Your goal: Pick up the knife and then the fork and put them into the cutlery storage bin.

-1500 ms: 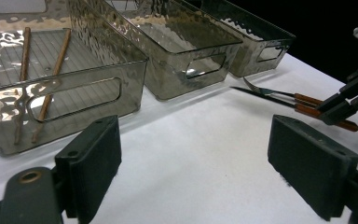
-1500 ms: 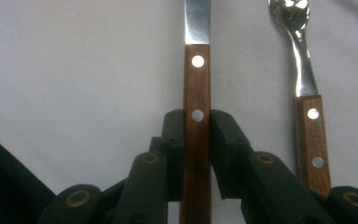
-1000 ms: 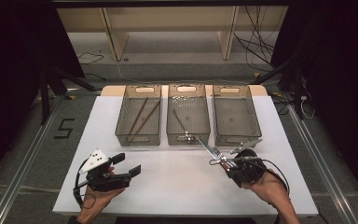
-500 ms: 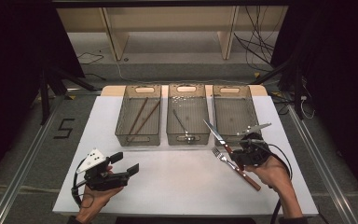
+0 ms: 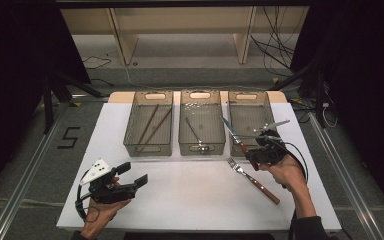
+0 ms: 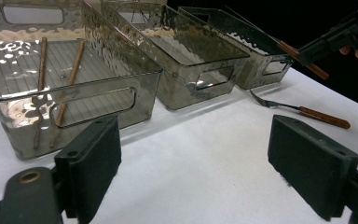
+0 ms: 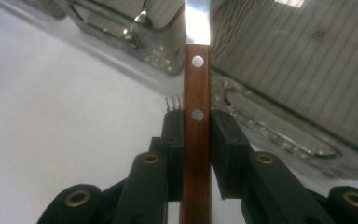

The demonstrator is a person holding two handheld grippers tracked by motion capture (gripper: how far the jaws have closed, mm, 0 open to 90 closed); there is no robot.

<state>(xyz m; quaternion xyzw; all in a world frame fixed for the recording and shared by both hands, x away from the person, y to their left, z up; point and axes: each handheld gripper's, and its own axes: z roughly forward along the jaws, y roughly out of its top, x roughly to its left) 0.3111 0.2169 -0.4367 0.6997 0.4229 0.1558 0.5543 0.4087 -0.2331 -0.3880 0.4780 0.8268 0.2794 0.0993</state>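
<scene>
With the right gripper (image 5: 256, 152) clamped on the knife (image 7: 196, 93), lower it flat into the right bin (image 5: 250, 107) near the table's far right corner; left gripper (image 5: 132, 177) idles wide open.

Right gripper (image 7: 196, 140) clamped on wooden knife handle (image 7: 196, 93), blade (image 7: 197, 18) toward bin (image 7: 284, 121)

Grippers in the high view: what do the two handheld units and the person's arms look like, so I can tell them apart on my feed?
Both are black two-jaw units trailing black cables. The left gripper carries a pale grey three-cornered plate with dark dots on top; its jaws end in flat black rectangular pads. The right gripper shows brass-coloured pivot rivets in its own view. A dark sleeve covers the right forearm.
</scene>
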